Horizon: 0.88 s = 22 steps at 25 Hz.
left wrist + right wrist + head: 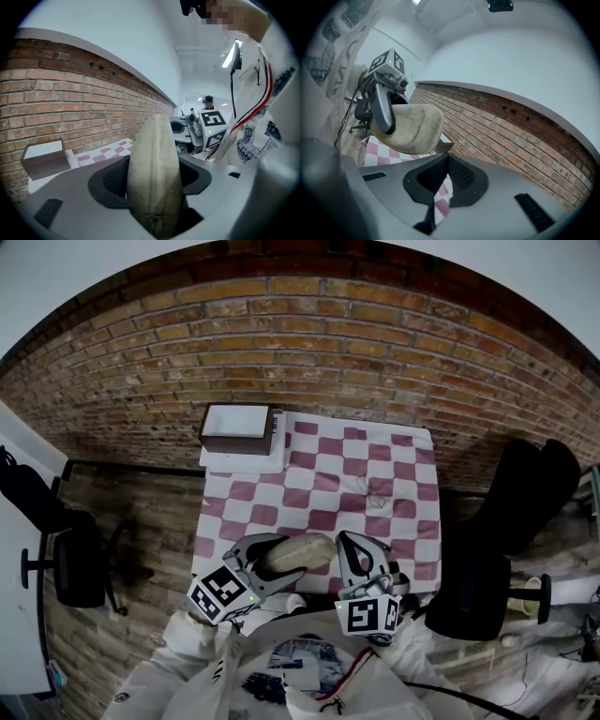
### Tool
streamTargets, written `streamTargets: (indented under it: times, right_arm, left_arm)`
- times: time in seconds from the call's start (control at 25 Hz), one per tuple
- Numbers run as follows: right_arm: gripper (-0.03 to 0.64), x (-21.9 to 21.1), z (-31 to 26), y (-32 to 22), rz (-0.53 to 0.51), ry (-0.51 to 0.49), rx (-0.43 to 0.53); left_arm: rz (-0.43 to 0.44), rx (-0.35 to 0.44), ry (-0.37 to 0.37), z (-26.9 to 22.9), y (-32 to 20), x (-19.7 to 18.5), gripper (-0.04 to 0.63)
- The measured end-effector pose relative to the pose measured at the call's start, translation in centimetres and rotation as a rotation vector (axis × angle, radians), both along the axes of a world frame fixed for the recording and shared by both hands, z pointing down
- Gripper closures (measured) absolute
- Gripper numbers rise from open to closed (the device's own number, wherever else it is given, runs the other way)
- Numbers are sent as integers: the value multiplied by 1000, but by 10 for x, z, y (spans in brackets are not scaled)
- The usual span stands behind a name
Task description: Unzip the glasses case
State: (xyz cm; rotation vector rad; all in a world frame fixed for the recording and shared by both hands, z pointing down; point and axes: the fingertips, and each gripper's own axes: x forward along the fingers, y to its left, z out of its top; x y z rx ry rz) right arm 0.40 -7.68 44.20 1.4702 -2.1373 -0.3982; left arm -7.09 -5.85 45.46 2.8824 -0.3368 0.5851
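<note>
The glasses case (305,549) is a rounded, oblong pod of pale beige, rough-woven fabric. In the left gripper view a seam runs down its narrow edge. It is held off the table above the near edge of the pink-and-white checked cloth (375,465). The left gripper (272,563) has its grey plastic jaws clamped on the case's two broad faces, with the ribbed black pads pressing in from either side and the case's far end sticking out beyond them.

The right gripper (447,157) is just to the right of that free end. Its jaws are closed tip to tip with nothing between them, and in its own view the case hangs up and to the left, clear of the tips.

At the far left corner of the cloth sits a brown, white-topped box (236,427), below a red brick wall (281,334).
</note>
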Motion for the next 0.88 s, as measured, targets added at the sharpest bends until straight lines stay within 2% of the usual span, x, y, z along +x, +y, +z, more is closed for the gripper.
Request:
streamTargets:
  times: [0.32, 0.48, 0.64, 0.88]
  right_arm:
    - [603, -27, 0, -4, -5, 55, 15]
    - [604, -31, -2, -10, -14, 78, 23]
    - [603, -32, -2, -14, -19, 121, 37]
    - [603, -34, 0, -13, -20, 160, 43]
  left_arm:
    - [-1, 52, -49, 6, -5, -28, 313]
    - [-1, 65, -68, 8, -10, -31, 313]
    - [14, 91, -119, 14, -14, -31, 313]
    - [33, 80, -146, 19, -14, -32, 313]
